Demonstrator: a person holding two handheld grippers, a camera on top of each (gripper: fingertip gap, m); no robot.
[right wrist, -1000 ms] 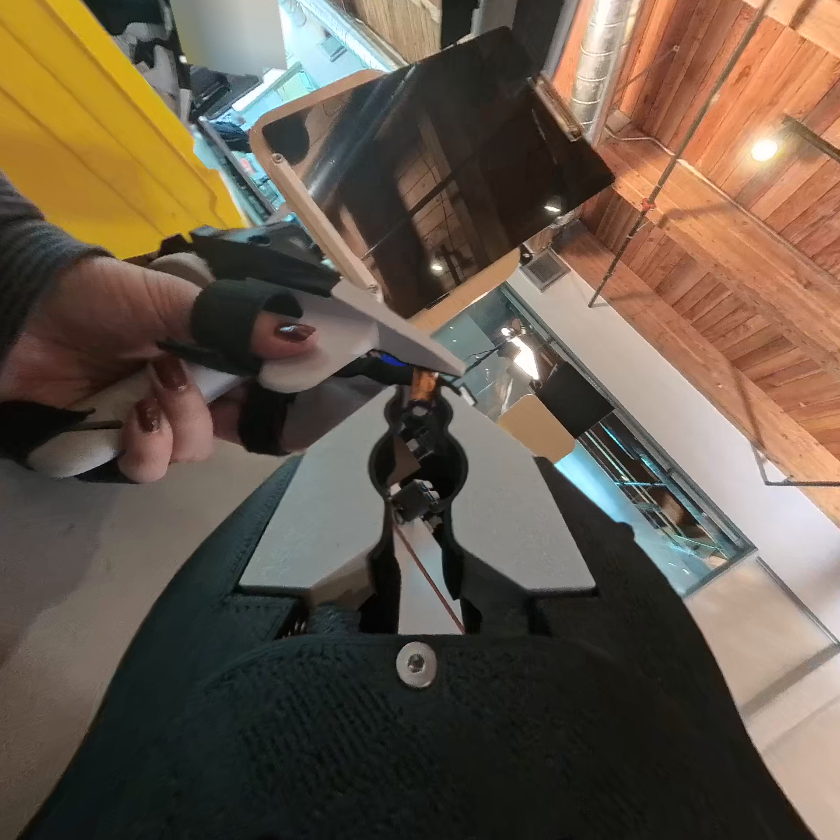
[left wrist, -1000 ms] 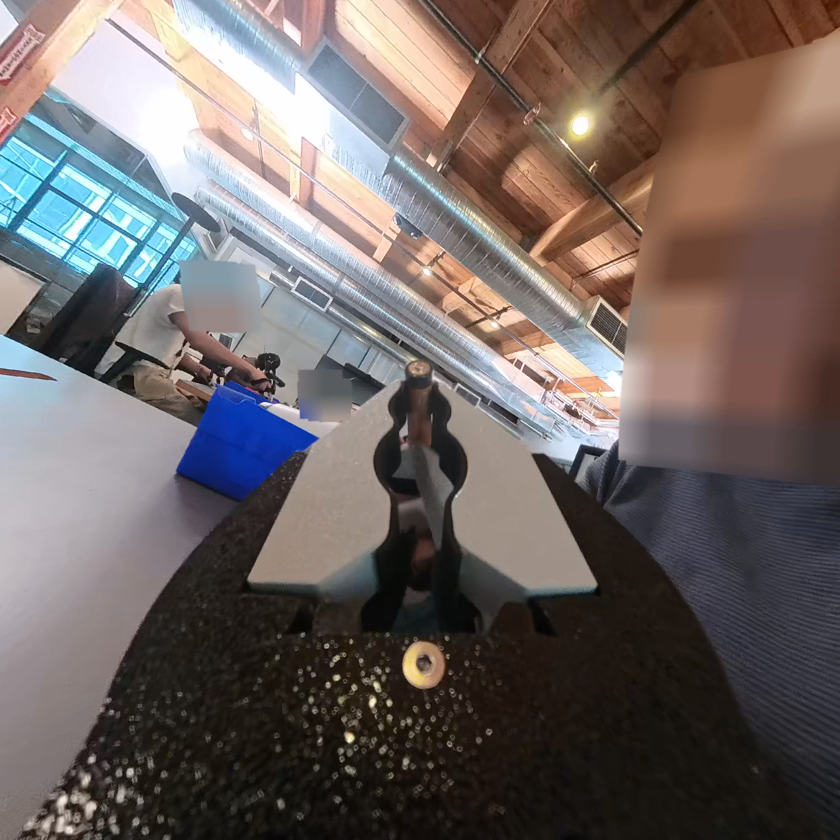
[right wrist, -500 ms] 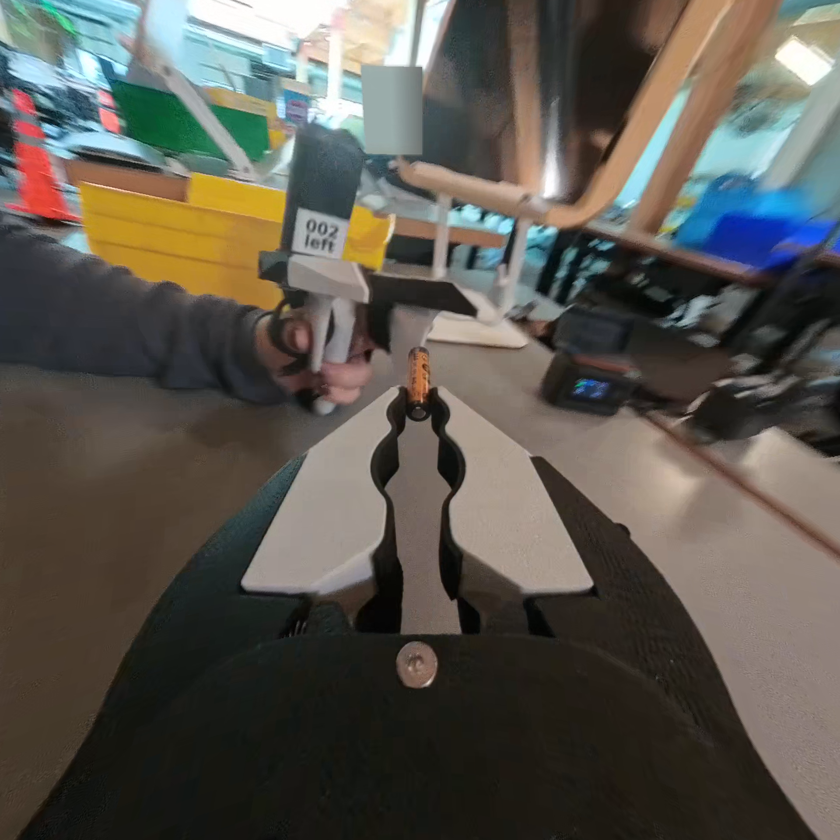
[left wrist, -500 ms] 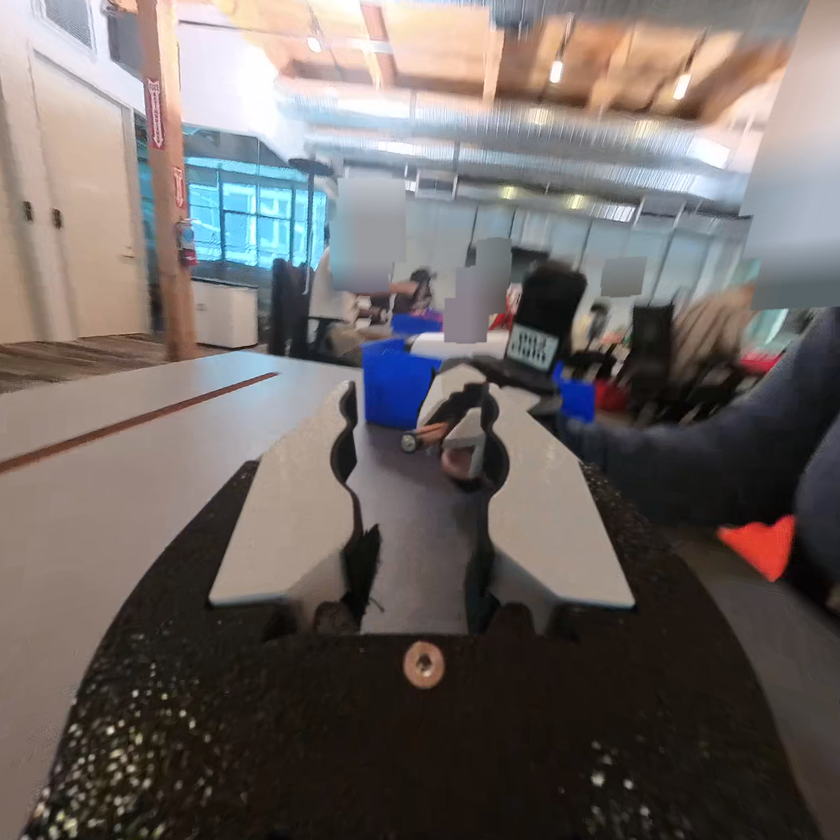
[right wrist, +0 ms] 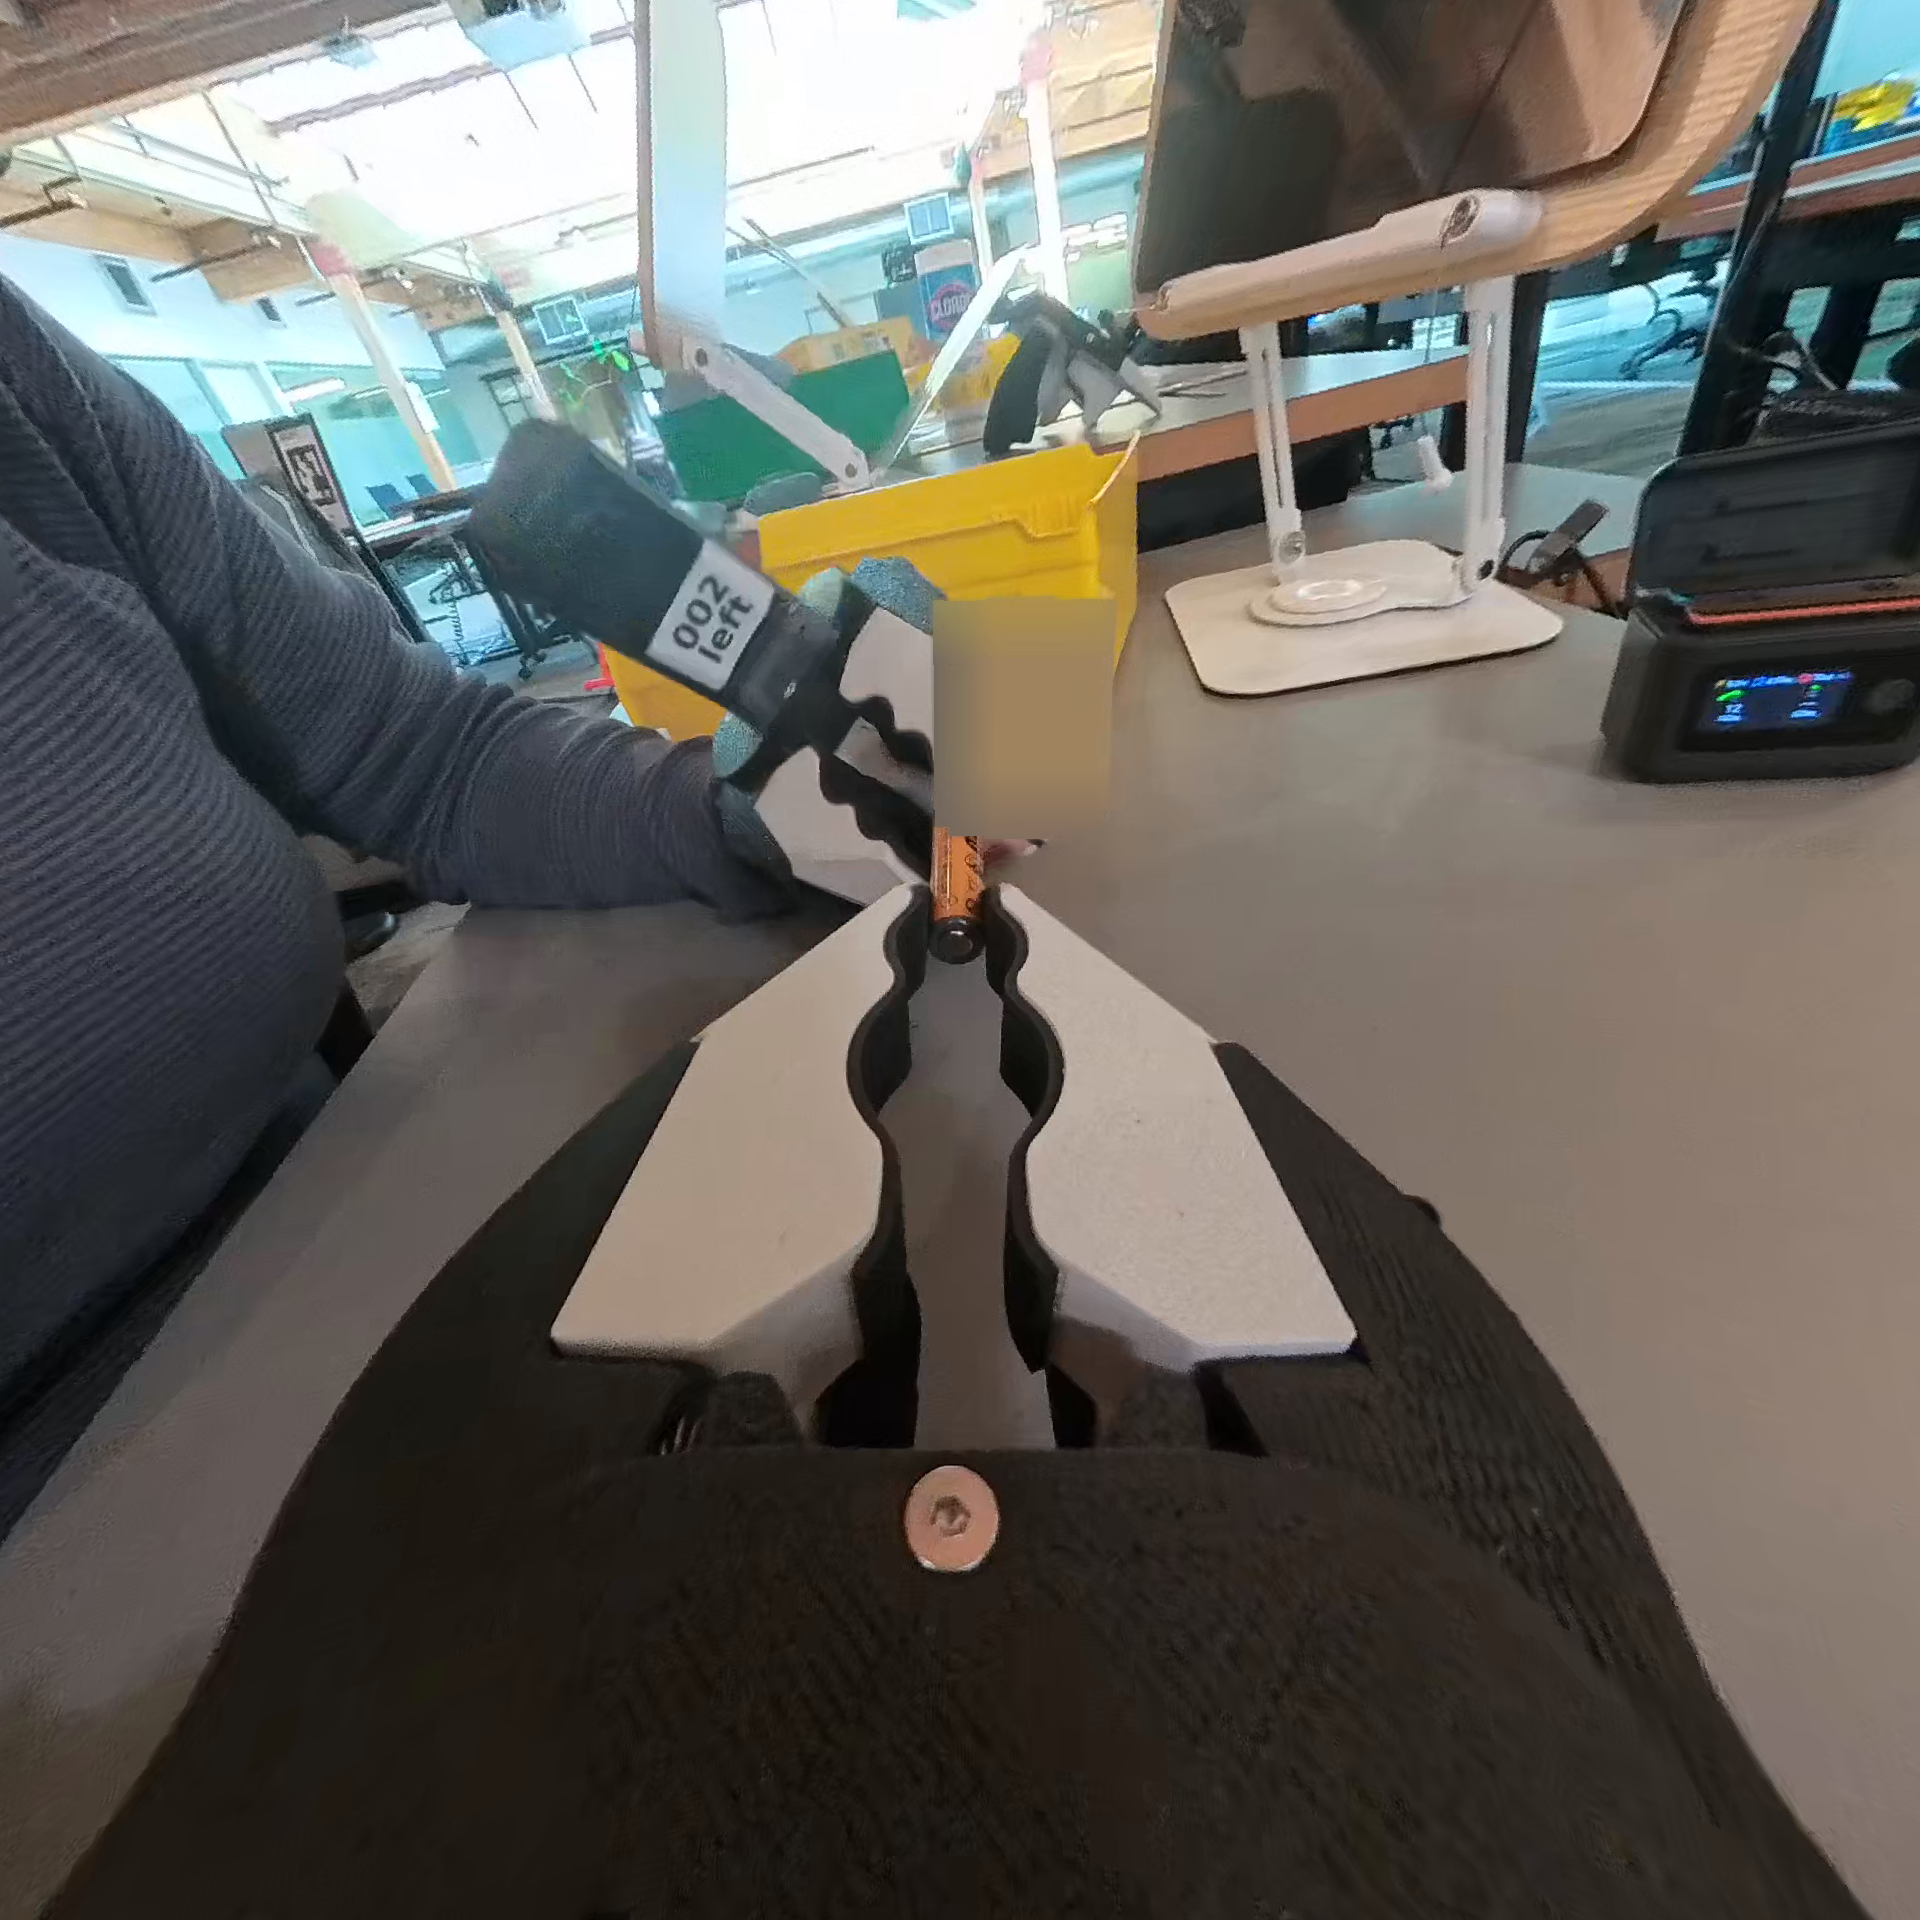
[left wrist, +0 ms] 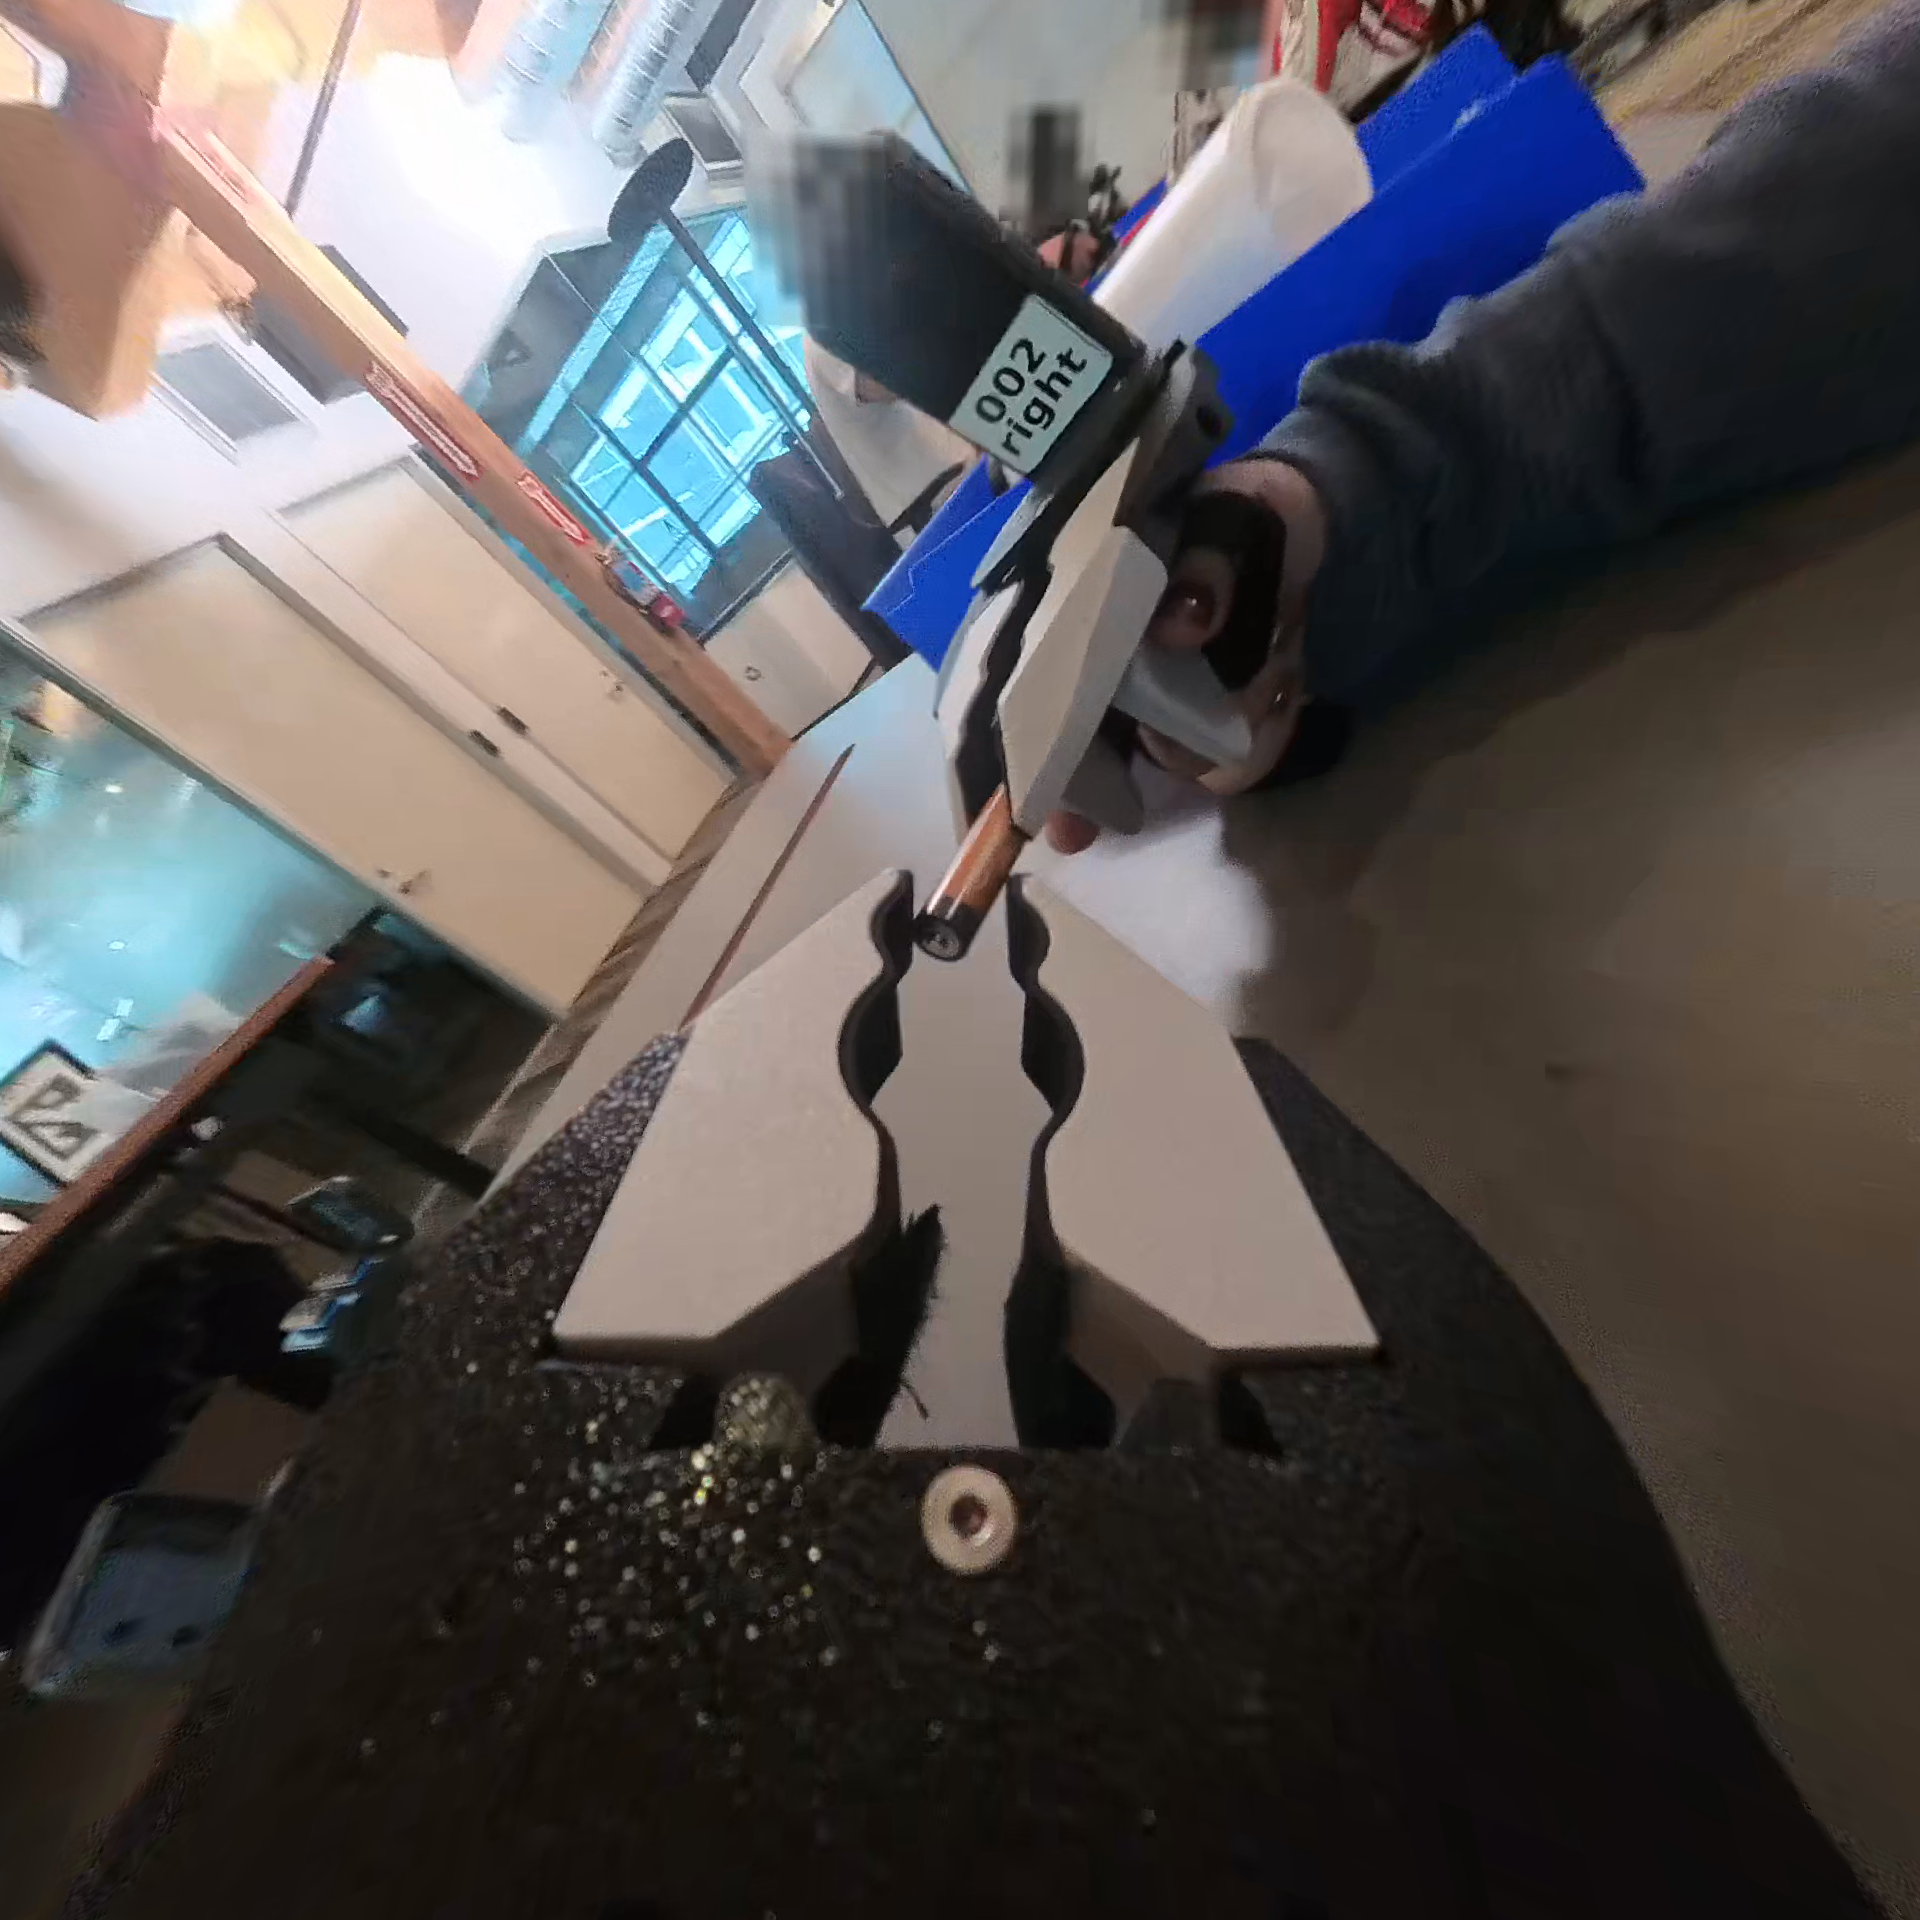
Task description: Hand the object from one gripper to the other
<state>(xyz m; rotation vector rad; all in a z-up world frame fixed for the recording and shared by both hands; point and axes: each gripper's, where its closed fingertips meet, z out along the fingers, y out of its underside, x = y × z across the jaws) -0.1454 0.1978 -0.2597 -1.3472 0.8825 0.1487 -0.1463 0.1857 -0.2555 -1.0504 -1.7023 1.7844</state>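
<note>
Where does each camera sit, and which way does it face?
Left wrist view: on the left gripper, facing the right gripper and its hand.
Right wrist view: on the right gripper, over the grey table, facing the left gripper.
Shared: the battery, pinched by the right gripper.

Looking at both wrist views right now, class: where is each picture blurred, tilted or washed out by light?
Left wrist view: steeply tilted, room edges smeared, windows blown out; the battery between the open left gripper fingertips stays fairly sharp. Right wrist view: level and crisp; the right gripper clamps the battery, skylights glare white, straight lines bow.
</note>
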